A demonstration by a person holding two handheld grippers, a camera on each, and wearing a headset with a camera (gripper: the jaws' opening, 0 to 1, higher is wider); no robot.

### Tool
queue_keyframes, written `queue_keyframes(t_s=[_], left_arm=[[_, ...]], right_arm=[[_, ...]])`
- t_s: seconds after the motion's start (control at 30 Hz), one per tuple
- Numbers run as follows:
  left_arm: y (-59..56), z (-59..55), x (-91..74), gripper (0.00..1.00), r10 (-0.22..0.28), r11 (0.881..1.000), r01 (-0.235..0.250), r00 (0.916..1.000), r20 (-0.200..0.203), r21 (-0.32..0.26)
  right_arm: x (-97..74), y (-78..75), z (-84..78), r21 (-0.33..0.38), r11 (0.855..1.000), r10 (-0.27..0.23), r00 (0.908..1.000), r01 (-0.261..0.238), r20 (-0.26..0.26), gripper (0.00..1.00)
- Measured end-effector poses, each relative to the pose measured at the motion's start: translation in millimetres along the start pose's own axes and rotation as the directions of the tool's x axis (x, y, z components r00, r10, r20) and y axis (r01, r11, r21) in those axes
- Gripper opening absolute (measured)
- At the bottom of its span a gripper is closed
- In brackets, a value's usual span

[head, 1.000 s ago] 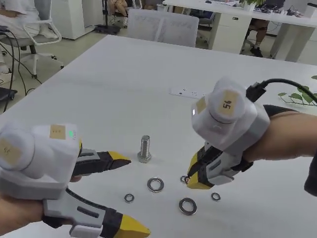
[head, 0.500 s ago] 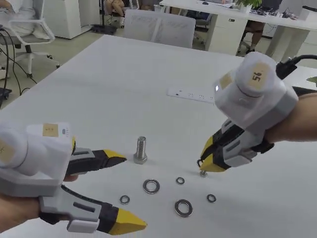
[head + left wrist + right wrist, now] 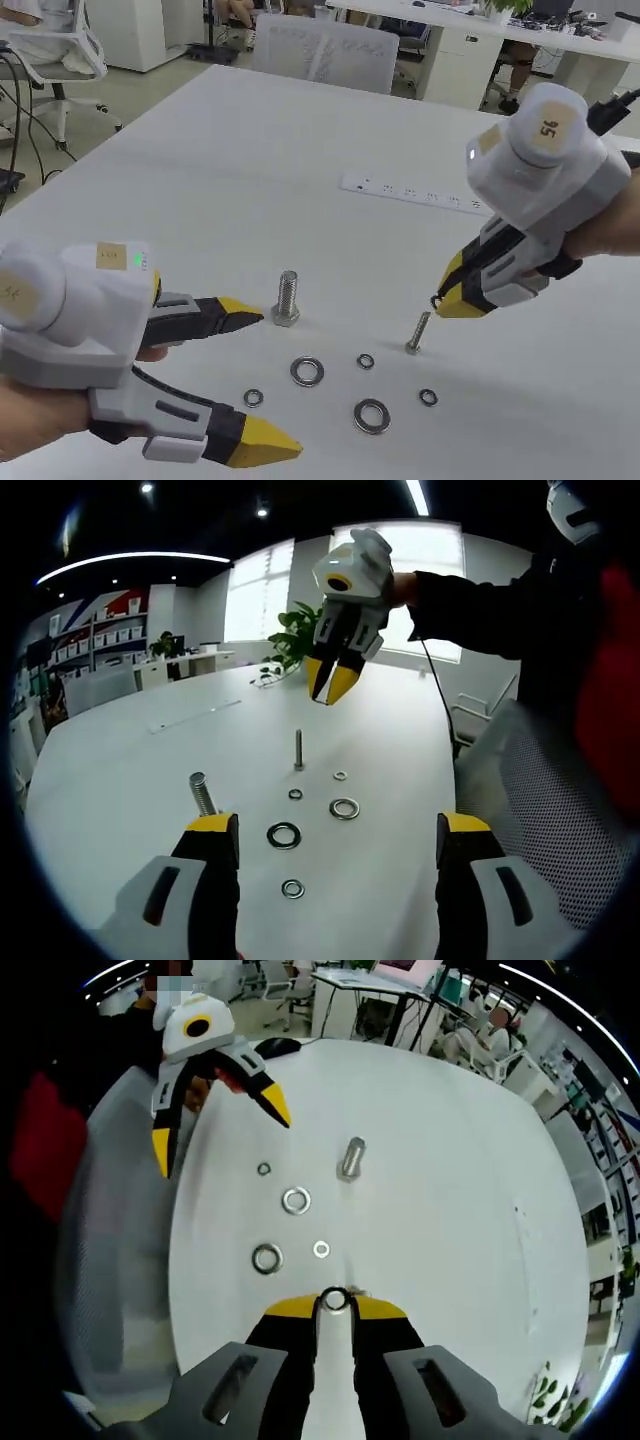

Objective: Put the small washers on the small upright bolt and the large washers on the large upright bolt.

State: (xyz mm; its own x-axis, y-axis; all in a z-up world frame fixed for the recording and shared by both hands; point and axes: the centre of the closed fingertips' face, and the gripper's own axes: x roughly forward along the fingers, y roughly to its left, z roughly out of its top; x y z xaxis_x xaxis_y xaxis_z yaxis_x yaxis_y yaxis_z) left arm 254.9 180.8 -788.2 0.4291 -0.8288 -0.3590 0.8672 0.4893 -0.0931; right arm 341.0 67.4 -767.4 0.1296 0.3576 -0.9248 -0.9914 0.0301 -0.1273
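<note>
Five washers lie loose on the white table. A sixth, a small one, is pinched between the closed tips of the right gripper. In the right gripper view this held washer sits between the yellow tips with its hole facing the camera.

The right gripper hangs above the small bolt, with its tips clear of the bolt's top. In the left gripper view the same gripper is above the small bolt, with a gap between them.

The large bolt stands thread-up to the left of the small bolt, well apart from it.

The two large washers lie flat in front of the bolts, one nearer the large bolt and the other closer to the person. The three small washers lie scattered among them. One is at the left and one at the right, and none touches another washer.

The left gripper is low at the left with its jaws spread wide and nothing between them. Its upper tip is just beside the large bolt.

A power strip lies farther back on the table.
</note>
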Motion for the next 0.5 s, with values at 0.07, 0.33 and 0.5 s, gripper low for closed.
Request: queue_keyframes(t_s=[0.07, 0.33, 0.5], left_arm=[[0.8, 0.5, 0.4, 0.80, 0.001, 1.000, -0.001, 1.0000, 0.003, 0.001], [2.4, -1.3, 1.4, 0.80, 0.000, 1.000, 0.000, 0.9999, 0.012, -0.003], [2.4, -0.7, 1.9, 0.78, -0.001, 1.000, 0.001, 0.9996, 0.027, 0.003]], right_arm=[[0.4, -3.3, -1.0, 0.005, 1.000, 0.000, 1.0000, 0.000, -0.002, 0.13], [6.4, -13.4, -6.0, 0.025, 1.000, 0.004, 1.0000, -0.003, -0.009, 0.13], [8.3, -15.7, -7.3, 0.032, 0.999, 0.007, 0.9999, -0.006, -0.013, 0.13]])
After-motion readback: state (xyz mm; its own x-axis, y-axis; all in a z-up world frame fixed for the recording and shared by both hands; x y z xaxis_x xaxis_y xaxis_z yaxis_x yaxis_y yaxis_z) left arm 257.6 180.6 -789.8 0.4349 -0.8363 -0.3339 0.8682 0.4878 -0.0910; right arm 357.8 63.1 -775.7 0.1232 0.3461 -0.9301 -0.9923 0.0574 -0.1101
